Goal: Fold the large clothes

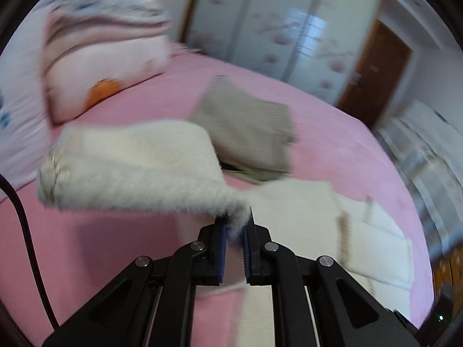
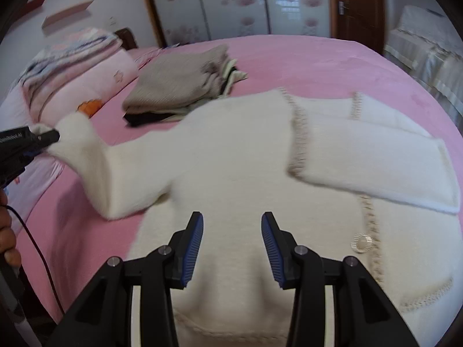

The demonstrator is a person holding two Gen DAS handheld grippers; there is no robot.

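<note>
From my left wrist view, my left claw (image 1: 235,225) is pinched narrow on the fuzzy white sleeve (image 1: 130,164) of the white fluffy knitted cardigan (image 1: 306,208), the fur bunched between the blue pads. The sleeve hangs lifted above the pink bedsheet (image 1: 332,121) and stretches away to the left, its cuff end blurred. Open pink sheet lies below it on the left, up to a thin black cable (image 1: 26,231) near the frame edge. Beyond the sleeve sits a folded grey-brown knitted garment (image 1: 246,121) on a small stack whose lower layers I cannot make out. A pile of folded pink bedding (image 1: 101,57) is smeared by motion at upper left.

From my right wrist view, my right claw (image 2: 232,245) stands wide with nothing between its pads, hovering over the cardigan's body, which spreads across the near half of the bed and is cut off by the frame at the bottom. Its other sleeve (image 2: 376,162) lies folded across the front, beside the beige trim (image 2: 299,133) and a round pale button (image 2: 361,242). Bare sheet runs clear toward the bed's far edge. At far left my left claw grips the raised cuff, and only part of it shows.
</note>
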